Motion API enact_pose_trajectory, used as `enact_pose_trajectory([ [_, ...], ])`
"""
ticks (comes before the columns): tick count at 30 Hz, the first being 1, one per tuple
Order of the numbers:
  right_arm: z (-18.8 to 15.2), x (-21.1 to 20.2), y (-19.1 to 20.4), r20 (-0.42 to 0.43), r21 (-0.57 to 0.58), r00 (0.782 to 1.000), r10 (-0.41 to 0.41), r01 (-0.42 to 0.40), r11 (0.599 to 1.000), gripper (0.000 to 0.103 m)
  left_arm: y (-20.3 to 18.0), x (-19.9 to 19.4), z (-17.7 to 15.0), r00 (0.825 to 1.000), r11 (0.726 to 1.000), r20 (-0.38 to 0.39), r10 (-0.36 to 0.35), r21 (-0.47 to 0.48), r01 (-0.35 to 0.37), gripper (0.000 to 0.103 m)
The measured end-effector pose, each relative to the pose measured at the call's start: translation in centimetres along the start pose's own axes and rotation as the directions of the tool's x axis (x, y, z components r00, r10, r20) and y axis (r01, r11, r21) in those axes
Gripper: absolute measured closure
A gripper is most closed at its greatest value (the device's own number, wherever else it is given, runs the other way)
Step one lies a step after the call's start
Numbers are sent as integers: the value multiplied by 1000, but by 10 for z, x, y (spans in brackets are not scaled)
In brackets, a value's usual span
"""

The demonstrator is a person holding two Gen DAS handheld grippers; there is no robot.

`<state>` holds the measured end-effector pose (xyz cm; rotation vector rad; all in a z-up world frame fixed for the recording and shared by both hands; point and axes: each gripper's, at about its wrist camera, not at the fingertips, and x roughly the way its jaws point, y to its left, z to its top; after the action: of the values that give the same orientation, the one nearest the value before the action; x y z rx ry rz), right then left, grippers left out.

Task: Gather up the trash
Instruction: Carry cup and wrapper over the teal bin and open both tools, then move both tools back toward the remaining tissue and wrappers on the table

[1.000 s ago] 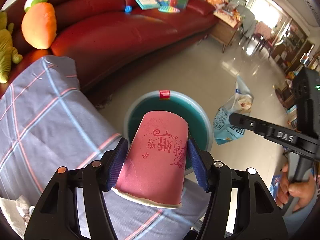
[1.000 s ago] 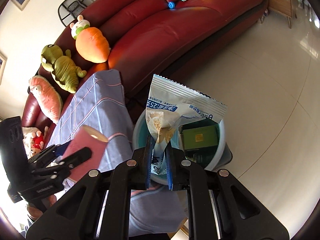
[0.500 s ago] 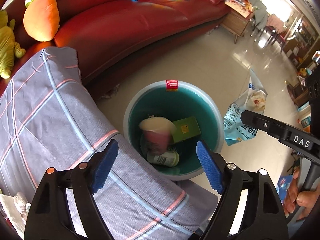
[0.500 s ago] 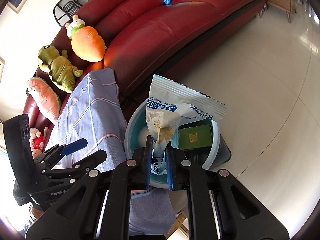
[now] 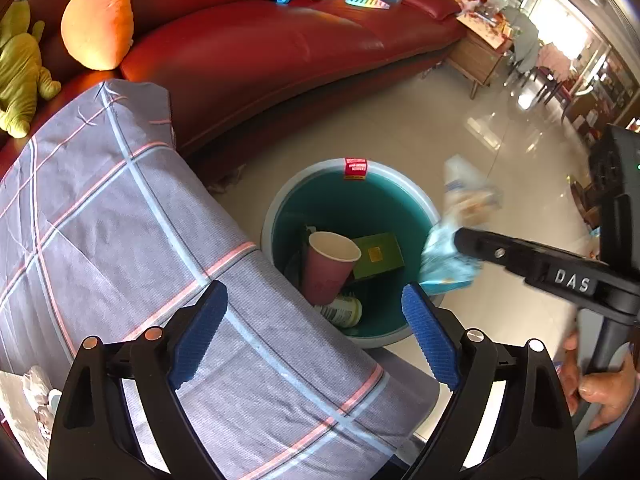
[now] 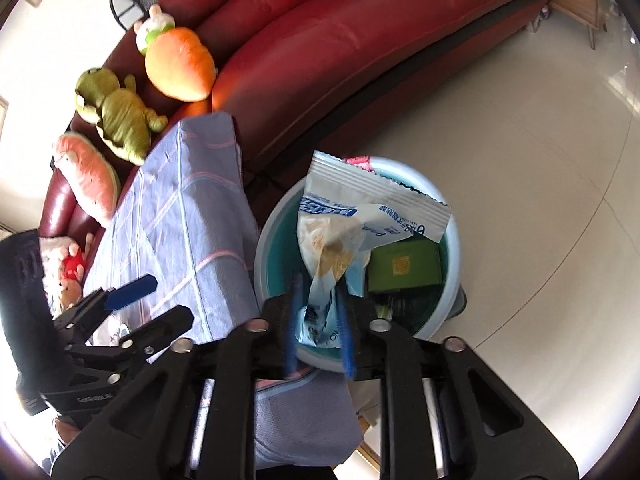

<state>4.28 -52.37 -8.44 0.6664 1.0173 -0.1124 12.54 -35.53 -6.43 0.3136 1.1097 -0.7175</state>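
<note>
A teal bin point(image 5: 416, 200) with a pale rim stands on the floor beside the cloth-covered table. Inside it lie a pink paper cup point(image 5: 326, 268), a green box point(image 5: 378, 256) and a small can point(image 5: 340, 310). My left gripper point(image 5: 316, 332) is open and empty above the table's edge, in front of the bin. My right gripper point(image 6: 320, 320) holds a blue and white snack bag point(image 6: 340, 232) over the bin point(image 6: 448, 272); its jaws are blurred and slightly parted around the bag. The bag point(image 5: 460, 236) also shows blurred at the bin's right rim.
A grey checked cloth point(image 5: 120, 240) covers the table at the left. A red leather sofa point(image 5: 260, 40) with plush toys point(image 5: 96, 20) and books runs behind. Crumpled tissue point(image 5: 36, 396) lies at the lower left. Glossy tiled floor point(image 6: 540, 160) lies to the right.
The left gripper opened and dropped the pink cup into the bin a second ago. The right gripper has moved the snack bag over the bin and its jaws have started to part.
</note>
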Motion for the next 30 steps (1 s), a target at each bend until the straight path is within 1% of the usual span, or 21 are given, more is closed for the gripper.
enact_pose_trajectory([
  [1, -1, 3, 2, -3, -4, 1000, -9, 9, 1000, 46, 2, -1, -1, 1000, 1000, 0, -1, -3, 1, 13],
  [4, -1, 7, 6, -11, -11, 1000, -11, 11, 1000, 43, 8, -2, -3, 1000, 1000, 2, -2, -15, 2, 13],
  [6, -1, 7, 8, -11, -6, 1000, -17, 17, 1000, 38, 12, -4, -5, 1000, 1000, 3, -6, -25, 6, 13],
  [8, -1, 5, 10, -5, -9, 999, -32, 32, 999, 35, 17, -5, -6, 1000, 999, 6, -12, -35, 12, 13],
  [9, -1, 4, 12, -3, -7, 999, -36, 36, 999, 32, 19, -6, -7, 1000, 999, 7, -14, -38, 14, 13],
  [11, -1, 2, 14, 0, -6, 999, -47, 47, 999, 31, 22, -9, -9, 1000, 999, 11, -17, -44, 17, 13],
  [13, -3, 2, 17, -4, -4, 999, -54, 54, 999, 27, 26, -13, -12, 1000, 999, 16, -21, -50, 22, 13],
  [21, -12, 2, 40, -16, -22, 997, -70, 69, 997, 27, 45, -30, -24, 999, 997, 40, -21, -74, 24, 12],
  [30, -24, -2, 81, -20, -89, 996, -83, 81, 993, 26, 82, -57, -48, 996, 989, 83, -17, -145, 29, 12],
])
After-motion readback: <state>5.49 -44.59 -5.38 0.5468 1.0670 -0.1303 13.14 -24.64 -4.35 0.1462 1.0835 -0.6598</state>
